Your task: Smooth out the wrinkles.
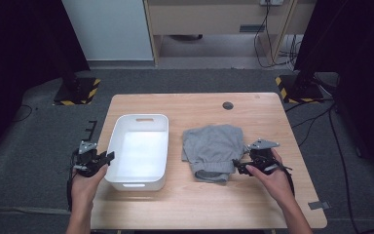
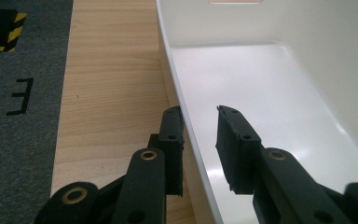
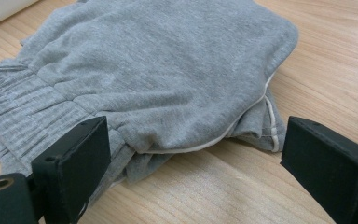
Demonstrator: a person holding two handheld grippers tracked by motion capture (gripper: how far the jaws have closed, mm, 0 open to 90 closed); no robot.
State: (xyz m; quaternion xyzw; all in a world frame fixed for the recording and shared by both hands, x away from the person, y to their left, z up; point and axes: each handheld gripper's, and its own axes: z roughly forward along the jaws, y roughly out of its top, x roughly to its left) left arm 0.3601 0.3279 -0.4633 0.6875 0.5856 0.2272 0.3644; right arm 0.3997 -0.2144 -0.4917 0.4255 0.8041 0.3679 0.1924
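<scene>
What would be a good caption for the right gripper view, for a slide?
Right tool with open jaws at the edge of folded grey garment on wooden table.

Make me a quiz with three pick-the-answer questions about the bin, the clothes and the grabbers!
1. Where is the folded garment?
A. inside the bin
B. on the table, to the right of the bin
C. on the floor

2. What colour is the bin?
A. white
B. red
C. green

3. How are the jaws of the right gripper standing?
A. clamped on the bin's rim
C. closed tight on the cloth
B. spread wide, with the cloth's edge between them

Answers:
1 B, since the high view shows the grey cloth lying on the table beside the bin.
2 A, since its walls and floor are white in the high view and the left gripper view.
3 B, since in the right gripper view the two pads stand far apart at either side of the cloth's near edge.
</scene>
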